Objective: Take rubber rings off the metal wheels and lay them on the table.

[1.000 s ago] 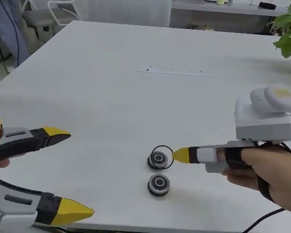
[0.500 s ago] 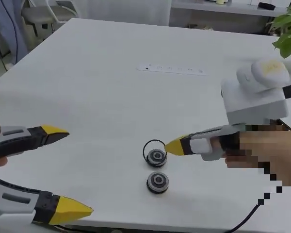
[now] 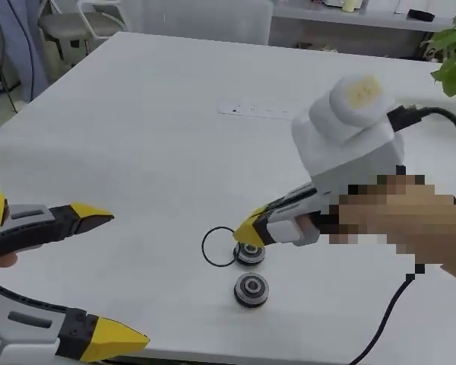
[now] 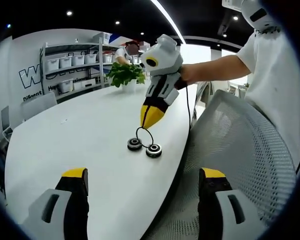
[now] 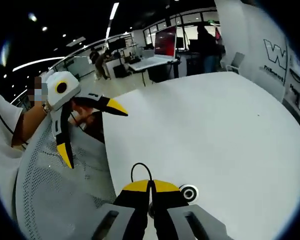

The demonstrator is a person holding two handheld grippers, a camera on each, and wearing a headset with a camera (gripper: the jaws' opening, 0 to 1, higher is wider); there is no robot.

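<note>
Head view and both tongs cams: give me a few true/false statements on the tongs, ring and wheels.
1. The right tongs are shut on a rubber ring. True.
2. The left tongs are shut on a wheel. False: they are open, hold nothing and sit well away from the wheels.
3. Three metal wheels sit on the table. False: there are two, a near wheel and a far wheel.
4. A white power strip lies on the table beyond the wheels. True.
</note>
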